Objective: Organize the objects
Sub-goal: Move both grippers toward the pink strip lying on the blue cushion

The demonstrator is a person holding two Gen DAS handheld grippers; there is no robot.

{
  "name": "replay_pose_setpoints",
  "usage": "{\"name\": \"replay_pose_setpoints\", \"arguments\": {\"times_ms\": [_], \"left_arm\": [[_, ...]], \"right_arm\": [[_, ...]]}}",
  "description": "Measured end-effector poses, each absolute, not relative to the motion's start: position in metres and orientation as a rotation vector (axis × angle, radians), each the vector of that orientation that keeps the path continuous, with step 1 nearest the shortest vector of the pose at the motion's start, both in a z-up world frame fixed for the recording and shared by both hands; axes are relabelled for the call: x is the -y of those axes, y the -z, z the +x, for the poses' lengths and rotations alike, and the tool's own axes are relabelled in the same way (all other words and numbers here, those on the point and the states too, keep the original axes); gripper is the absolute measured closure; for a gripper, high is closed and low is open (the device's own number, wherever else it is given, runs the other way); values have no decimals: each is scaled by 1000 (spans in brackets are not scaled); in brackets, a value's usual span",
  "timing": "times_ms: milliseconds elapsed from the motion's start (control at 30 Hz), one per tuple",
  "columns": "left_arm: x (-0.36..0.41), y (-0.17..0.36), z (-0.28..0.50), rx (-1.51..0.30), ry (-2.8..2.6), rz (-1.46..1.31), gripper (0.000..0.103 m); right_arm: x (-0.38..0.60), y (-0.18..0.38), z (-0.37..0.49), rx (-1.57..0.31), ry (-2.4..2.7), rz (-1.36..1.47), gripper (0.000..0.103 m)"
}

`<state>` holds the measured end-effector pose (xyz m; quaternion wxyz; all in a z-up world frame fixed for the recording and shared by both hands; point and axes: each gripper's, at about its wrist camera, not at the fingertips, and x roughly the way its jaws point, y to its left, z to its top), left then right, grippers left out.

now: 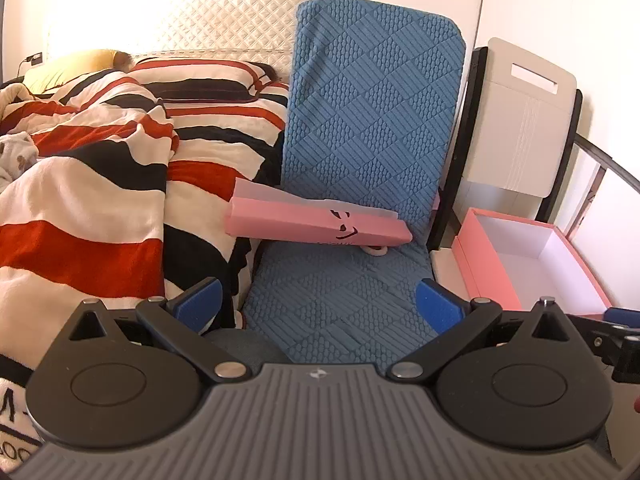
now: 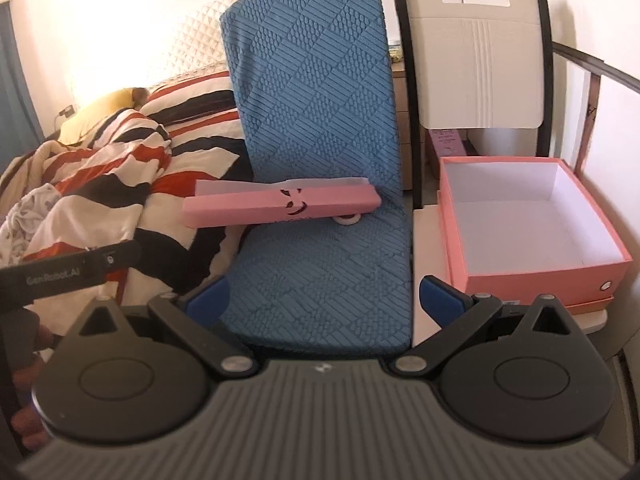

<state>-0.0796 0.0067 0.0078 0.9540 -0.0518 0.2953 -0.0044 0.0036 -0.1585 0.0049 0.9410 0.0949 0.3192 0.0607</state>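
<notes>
A pink box lid (image 1: 316, 222) with a black face mark lies across the seat of a blue-covered chair (image 1: 360, 120), one end overhanging toward the bed. A small white roll (image 1: 378, 251) peeks out under it. The lid (image 2: 280, 206) and roll (image 2: 347, 220) also show in the right wrist view. An open, empty pink box (image 2: 532, 216) sits on the white chair seat (image 2: 430, 264) to the right; it also shows in the left wrist view (image 1: 532, 260). My left gripper (image 1: 318, 304) is open above the blue seat's front. My right gripper (image 2: 326, 298) is open and empty, short of the blue seat.
A bed with a red, black and white striped blanket (image 1: 100, 184) lies left of the blue chair. A quilted white headboard (image 1: 224, 20) stands behind. The white chair back (image 2: 476, 56) rises behind the pink box. The left gripper's body (image 2: 68, 270) shows at the left.
</notes>
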Motion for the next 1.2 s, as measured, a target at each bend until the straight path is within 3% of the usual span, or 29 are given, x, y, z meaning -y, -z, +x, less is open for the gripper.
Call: {"name": "replay_pose_setpoints", "arguments": {"times_ms": [1200], "left_arm": [[-12, 5, -38, -667, 7, -128, 0]], "right_arm": [[159, 10, 39, -763, -88, 216, 2]]}}
